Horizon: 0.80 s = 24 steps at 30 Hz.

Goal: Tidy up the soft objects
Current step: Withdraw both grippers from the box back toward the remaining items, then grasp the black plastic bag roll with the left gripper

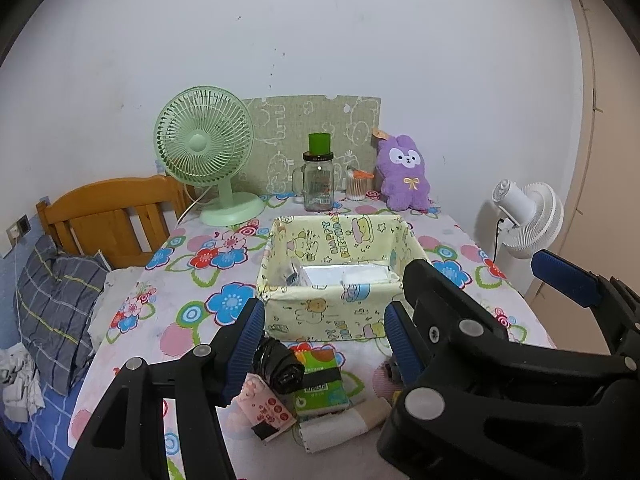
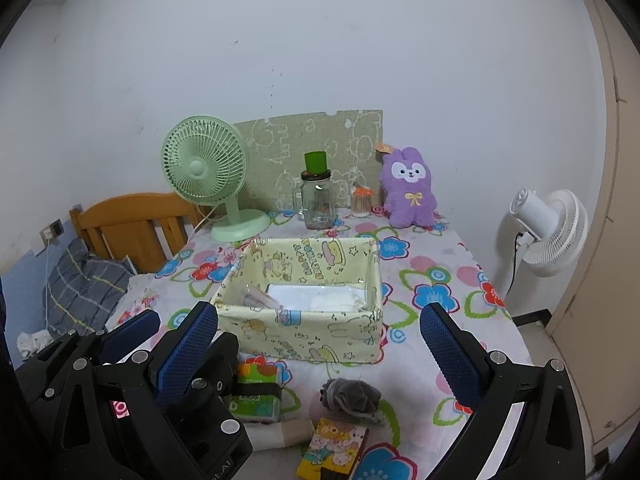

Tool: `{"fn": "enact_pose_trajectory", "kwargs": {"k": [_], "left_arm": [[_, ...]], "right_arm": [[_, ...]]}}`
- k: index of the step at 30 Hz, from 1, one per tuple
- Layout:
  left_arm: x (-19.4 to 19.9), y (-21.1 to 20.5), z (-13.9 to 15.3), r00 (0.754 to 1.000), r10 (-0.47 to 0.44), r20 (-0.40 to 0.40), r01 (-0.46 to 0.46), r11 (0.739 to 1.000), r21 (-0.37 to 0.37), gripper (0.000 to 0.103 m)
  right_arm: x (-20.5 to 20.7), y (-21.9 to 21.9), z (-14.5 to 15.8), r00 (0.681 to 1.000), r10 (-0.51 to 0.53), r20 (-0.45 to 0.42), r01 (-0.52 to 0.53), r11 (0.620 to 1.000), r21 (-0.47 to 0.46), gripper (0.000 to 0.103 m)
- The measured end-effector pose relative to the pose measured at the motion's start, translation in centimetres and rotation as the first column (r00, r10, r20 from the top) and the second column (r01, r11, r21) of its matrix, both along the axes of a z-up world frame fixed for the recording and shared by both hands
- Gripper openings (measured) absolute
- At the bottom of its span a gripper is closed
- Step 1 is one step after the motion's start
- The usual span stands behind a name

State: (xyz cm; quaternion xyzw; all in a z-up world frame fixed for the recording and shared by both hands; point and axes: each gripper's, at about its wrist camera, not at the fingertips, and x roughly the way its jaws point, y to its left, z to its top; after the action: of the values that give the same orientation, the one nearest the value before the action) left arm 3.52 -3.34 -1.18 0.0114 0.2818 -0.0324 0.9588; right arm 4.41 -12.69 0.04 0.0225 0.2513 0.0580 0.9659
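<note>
Hovering open and empty, both grippers (image 1: pixel 324 340) (image 2: pixel 318 354) frame the soft clutter.
Bin (image 1: pixel 340 308) waits at centre frame, ready to receive it.

Both views are lit evenly and rather dimly by soft indoor light with a cool bluish cast; the source itself cannot be made out. Shadows are faint, only soft smudges under the fabric box (image 1: pixel 340 312) and the green fan (image 1: pixel 204 148). A small glint sits on the glass jar (image 1: pixel 319 184). The fisheye lens bends the wall (image 2: pixel 320 40) and bows the frame edges, with black vignette at the corners. Focus is fairly sharp centrally, with mild softness and grain toward the rim.
</note>
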Motion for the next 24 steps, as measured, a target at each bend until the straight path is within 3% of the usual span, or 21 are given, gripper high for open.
{"fn": "enact_pose_trajectory", "kwargs": {"k": [24], "left_arm": [[0.9,2.4,-5.9,0.991,0.038,-0.132,-0.039,0.999,-0.002,0.064]], "right_arm": [[0.9,1.7,-5.7,0.992,0.021,-0.123,-0.022,1.000,-0.005,0.102]]}}
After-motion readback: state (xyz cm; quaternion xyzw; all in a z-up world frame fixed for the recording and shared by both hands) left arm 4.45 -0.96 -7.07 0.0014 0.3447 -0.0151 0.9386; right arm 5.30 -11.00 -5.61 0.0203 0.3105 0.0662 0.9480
